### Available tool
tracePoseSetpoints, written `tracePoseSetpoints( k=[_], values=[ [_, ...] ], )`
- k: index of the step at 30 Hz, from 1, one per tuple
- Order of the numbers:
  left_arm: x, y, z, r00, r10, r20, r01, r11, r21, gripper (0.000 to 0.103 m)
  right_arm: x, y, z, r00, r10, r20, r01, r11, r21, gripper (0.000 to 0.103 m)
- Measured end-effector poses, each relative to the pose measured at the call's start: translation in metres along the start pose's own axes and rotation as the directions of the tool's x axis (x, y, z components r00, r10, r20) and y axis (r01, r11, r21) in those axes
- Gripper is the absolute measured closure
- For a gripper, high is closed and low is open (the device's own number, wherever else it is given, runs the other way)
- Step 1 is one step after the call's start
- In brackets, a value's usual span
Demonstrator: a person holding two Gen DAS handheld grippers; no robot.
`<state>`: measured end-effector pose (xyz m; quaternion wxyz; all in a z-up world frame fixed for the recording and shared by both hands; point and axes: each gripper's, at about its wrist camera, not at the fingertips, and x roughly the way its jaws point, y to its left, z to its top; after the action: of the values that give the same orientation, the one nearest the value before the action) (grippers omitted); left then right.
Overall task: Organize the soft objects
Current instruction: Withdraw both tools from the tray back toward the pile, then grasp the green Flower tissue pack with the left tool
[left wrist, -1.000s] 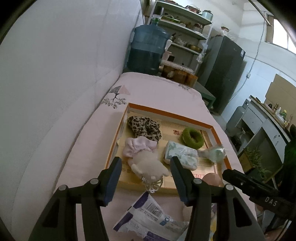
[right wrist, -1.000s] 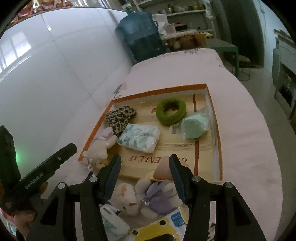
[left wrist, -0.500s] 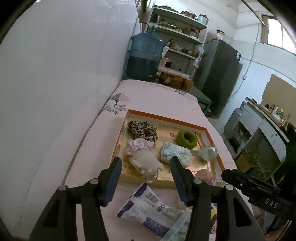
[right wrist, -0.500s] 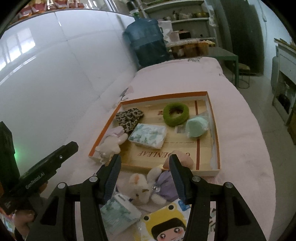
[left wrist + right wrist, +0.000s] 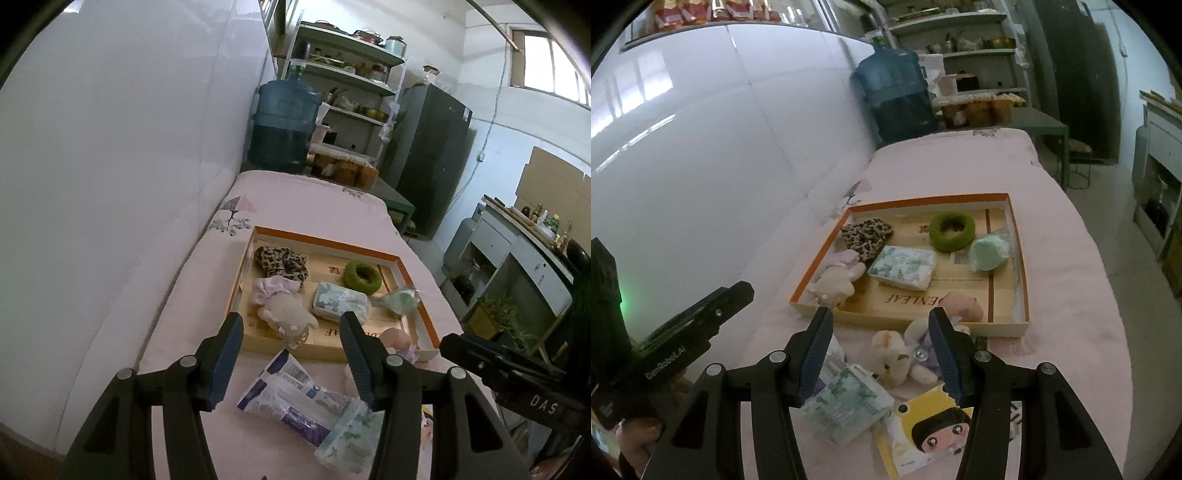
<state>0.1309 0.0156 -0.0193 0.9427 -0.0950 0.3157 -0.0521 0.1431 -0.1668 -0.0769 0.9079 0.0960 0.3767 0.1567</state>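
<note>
**Soft goods half sorted, both grippers empty**

Tray (image 5: 1021,258) with an orange rim sits mid-bed on the pink bedspread (image 5: 1071,280), already holding a leopard scrunchie (image 5: 866,236) in its far-left corner, a green ring scrunchie (image 5: 952,232) toward the far edge, a floral tissue pack (image 5: 903,266) in the middle, a bagged mint-green sponge (image 5: 989,254) by the right wall and a cream plush toy (image 5: 834,282) slumped over the near-left wall. Near the bed's front edge, outside the tray, lie a small plush bunny (image 5: 895,356), a second floral tissue pack (image 5: 849,404), a yellow cartoon packet (image 5: 923,435) and a blue-and-white wrapper pack (image 5: 291,398).

The left gripper (image 5: 291,334) and right gripper (image 5: 879,330) hover above these loose items, jaws spread wide with nothing between them.

All the pieces look light and squashy. The bunny should compress readily, so a grip across its body seems safer than an ear or limb. The film-wrapped packs are likely slippery; pinching across the short width, mid-length, should stop them sliding or folding.
</note>
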Motion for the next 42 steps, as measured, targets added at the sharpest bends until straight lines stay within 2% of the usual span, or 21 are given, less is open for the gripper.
tracePoseSetpoints(
  k=[26,42],
  values=[
    [-0.056,-0.013,-0.029,1.0,-0.006,0.017,0.005,0.997,0.074,0.049,-0.046,0.028,-0.032,1.0,-0.015,0.024,0.015,0.999,-0.035,0.047],
    [-0.067,-0.015,-0.055,0.998,-0.06,-0.005,0.061,0.994,0.096,0.049,-0.067,0.028,-0.059,0.999,-0.036,0.017,0.037,0.999,-0.025,0.047]
  ],
)
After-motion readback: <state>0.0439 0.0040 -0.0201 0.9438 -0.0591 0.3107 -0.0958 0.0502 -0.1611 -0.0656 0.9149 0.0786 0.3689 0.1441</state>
